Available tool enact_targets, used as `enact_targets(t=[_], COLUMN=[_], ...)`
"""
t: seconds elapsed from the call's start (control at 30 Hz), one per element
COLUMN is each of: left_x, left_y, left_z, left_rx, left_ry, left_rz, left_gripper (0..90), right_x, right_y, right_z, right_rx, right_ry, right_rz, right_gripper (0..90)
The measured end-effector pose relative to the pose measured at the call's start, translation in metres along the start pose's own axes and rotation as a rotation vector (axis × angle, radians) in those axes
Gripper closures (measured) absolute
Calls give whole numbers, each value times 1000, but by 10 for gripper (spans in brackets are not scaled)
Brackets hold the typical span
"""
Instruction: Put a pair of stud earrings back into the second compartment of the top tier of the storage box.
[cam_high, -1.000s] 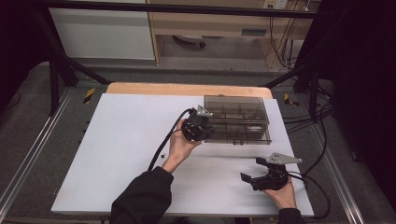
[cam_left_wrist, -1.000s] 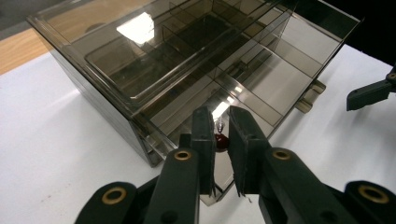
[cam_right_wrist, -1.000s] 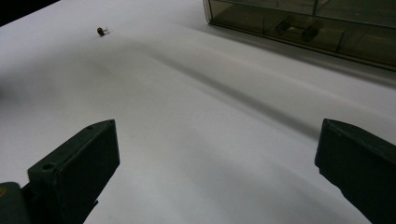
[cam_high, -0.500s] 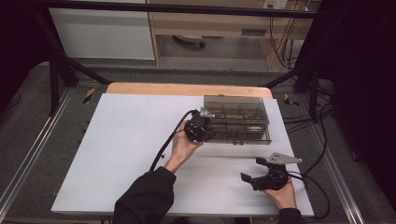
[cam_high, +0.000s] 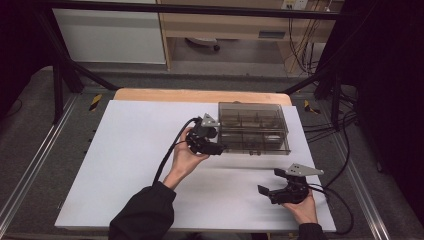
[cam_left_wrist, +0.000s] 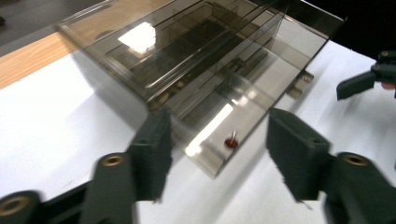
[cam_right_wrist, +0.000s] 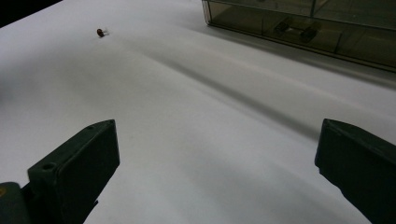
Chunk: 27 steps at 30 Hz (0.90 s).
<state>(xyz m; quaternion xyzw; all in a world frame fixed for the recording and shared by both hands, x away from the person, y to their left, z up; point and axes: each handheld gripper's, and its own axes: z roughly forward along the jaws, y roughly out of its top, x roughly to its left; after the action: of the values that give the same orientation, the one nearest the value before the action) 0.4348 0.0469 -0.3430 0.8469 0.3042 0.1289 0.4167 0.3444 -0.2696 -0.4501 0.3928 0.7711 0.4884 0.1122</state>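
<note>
A smoky see-through compartment box (cam_high: 253, 128) (cam_left_wrist: 196, 60) with a closed lid sits on the white table at centre right. My left gripper (cam_high: 212, 145) (cam_left_wrist: 218, 139) is open, its jaws on either side of the box's near left corner without touching it. A tiny red-headed piece (cam_left_wrist: 230, 142) shows at that corner; I cannot tell whether it is inside the box or against it. My right gripper (cam_high: 280, 187) (cam_right_wrist: 215, 154) stands open over bare table near the front right, holding nothing. Its view shows a small red piece (cam_right_wrist: 100, 32) lying on the table, left of the box (cam_right_wrist: 303, 23).
The white table sheet (cam_high: 130, 165) spreads wide to the left and front. A wooden strip (cam_high: 200, 95) runs along the table's far edge. Cables (cam_high: 345, 150) trail off the right side. The right gripper (cam_left_wrist: 369, 79) shows far off in the left gripper view.
My left gripper has edged right, closer to the box's corner. The right gripper and the box have stayed where they were.
</note>
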Motion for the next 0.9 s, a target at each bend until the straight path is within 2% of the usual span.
enact_targets(t=[0.03, 0.07, 0.1, 0.17, 0.27, 0.37, 0.43, 0.5, 0.53, 0.6, 0.67, 0.9], left_x=[4, 4, 8, 12, 17, 27, 30, 36, 36, 42, 43, 52], left_y=[-6, -6, -14, -21, -30, -48, -53, -66, -66, -78, -81, -111], left_z=[-9, -9, -19, -27, -34, -44, -45, -48, -48, -50, -51, -55], left_rx=[-1, -1, -7, -9, -11, 0, 0, 8, 8, 17, 19, 33], left_ry=[1, 1, 13, 21, 34, 62, 70, 78, 78, 93, 95, 115], left_rz=[-8, -8, -10, -10, -12, -15, -19, -43, -43, -50, -52, -85], left_gripper=[320, 298, 280, 234, 179, 135, 125, 113, 112, 105, 104, 125], right_x=[0, 0, 0, 0, 0, 1, 1, 0, 0, 0, 1, 1], right_y=[0, 0, 0, 0, 0, -1, -1, -1, -1, -1, -1, -1], right_z=[0, 0, 1, 1, 1, 1, 1, 1, 1, 1, 1, 1], right_rx=[0, 0, 1, 3, 4, 4, 4, 7, 7, 8, 8, 7], right_ry=[-2, -2, -3, -4, -5, -5, -6, -7, -7, -7, -7, -8], right_rz=[2, 2, 0, 0, 1, 1, 1, 0, 0, 0, 0, 0], right_gripper=[5, 5, 5, 5, 5, 5, 5, 5, 5, 5, 5, 5])
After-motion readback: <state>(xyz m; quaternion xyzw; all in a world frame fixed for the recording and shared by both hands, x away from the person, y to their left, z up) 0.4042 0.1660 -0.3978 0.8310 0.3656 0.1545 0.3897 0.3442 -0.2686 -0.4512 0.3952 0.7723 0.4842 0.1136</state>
